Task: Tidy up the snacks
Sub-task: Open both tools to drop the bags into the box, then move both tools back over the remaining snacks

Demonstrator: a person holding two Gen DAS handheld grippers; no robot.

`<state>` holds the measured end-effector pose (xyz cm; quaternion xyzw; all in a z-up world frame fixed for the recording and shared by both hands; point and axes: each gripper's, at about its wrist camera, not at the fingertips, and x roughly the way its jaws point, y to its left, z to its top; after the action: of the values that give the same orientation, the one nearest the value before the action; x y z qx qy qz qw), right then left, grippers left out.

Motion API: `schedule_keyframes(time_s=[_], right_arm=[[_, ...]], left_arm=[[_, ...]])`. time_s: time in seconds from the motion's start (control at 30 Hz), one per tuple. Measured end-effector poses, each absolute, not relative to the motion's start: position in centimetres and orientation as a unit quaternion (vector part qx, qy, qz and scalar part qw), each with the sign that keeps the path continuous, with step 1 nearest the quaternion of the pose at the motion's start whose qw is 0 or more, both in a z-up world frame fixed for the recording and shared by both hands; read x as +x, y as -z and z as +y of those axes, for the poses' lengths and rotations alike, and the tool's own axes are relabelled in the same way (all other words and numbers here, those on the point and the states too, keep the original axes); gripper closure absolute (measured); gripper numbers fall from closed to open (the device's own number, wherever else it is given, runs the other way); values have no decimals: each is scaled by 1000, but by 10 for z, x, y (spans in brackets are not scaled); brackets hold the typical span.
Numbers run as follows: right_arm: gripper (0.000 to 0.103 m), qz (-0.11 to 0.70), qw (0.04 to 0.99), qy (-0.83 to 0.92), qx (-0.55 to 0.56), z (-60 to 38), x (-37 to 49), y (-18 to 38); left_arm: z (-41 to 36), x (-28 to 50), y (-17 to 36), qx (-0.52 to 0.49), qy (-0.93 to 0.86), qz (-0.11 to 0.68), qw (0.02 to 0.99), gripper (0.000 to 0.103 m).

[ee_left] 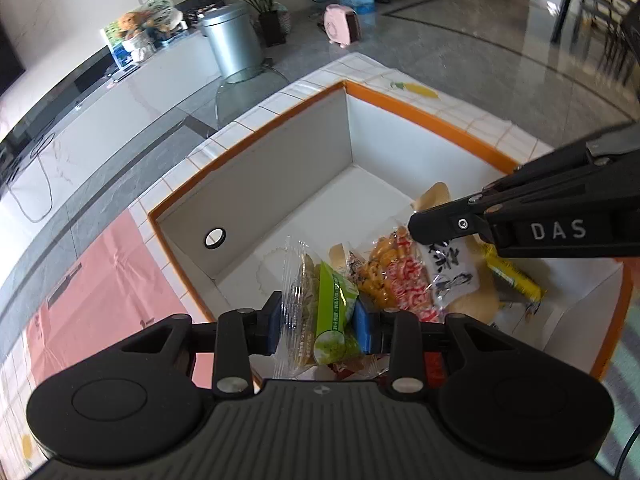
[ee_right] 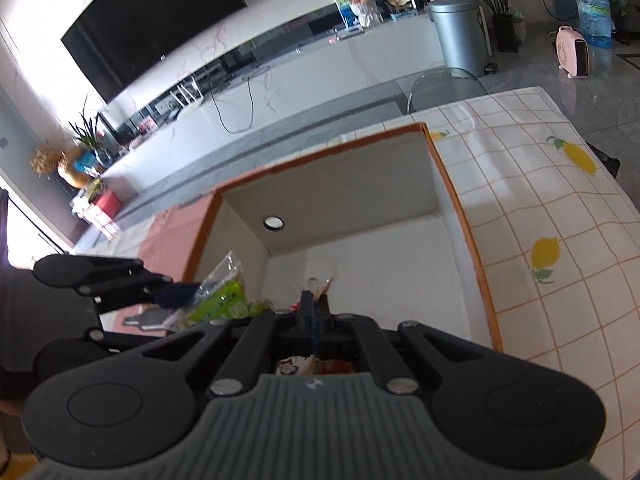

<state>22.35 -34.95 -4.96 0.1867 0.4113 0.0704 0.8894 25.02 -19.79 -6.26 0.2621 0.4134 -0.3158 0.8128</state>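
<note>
We have the left gripper (ee_left: 320, 320) over the near end of the orange-rimmed box (ee_left: 420, 114), jaws partly closed with the blue pads (ee_left: 364, 330) pressing both sides of a green snack packet (ee_left: 334, 312). The packet sits upright between the pads, its clear wrapper edge sticking out past them.

The right gripper (ee_right: 315, 308) is fully closed. A thin bit of clear wrapper (ee_right: 322, 276) shows at its tips; we can't tell whether it is pinched or just behind them. From the left wrist view that gripper comes in over the box's right side, tips above the pile.

Inside the box, at its near right end: an orange-and-red snack bag (ee_left: 394, 276), a white packet with black characters (ee_left: 450, 276), a yellow packet (ee_left: 516, 278) and a tan pouch (ee_left: 434, 196). The far half of the box floor is bare, and the left wall has a round hole (ee_left: 215, 237).

The box sits on a lemon-print checked tablecloth (ee_right: 560, 208).
</note>
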Motion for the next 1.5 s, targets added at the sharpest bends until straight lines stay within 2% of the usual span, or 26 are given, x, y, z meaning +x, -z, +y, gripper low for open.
schedule_keyframes(time_s=[0.33, 0.57, 0.63, 0.77, 0.93, 1.0, 1.27, 1.5], right_arm=[[103, 437, 889, -62, 120, -343, 238, 72], [103, 462, 884, -50, 57, -331, 250, 75], [97, 466, 883, -44, 41, -328, 253, 75], [83, 469, 882, -30, 32, -327, 253, 72], [82, 459, 888, -25, 27, -326, 240, 62], [72, 448, 893, -20, 18, -322, 233, 55], [66, 388, 921, -36, 13, -295, 193, 13], [62, 351, 933, -77, 36, -253, 164, -8]], left_arm=[[-199, 256, 73, 274, 297, 421, 812, 58], [-194, 258, 61, 251, 286, 419, 824, 46], [-190, 257, 55, 243, 282, 412, 832, 40], [-183, 252, 40, 224, 285, 402, 841, 40], [-168, 241, 21, 192, 284, 387, 856, 40], [-160, 238, 13, 178, 277, 384, 863, 40], [-105, 218, -11, 117, 233, 381, 887, 40], [-48, 198, -12, 73, 170, 403, 896, 40]])
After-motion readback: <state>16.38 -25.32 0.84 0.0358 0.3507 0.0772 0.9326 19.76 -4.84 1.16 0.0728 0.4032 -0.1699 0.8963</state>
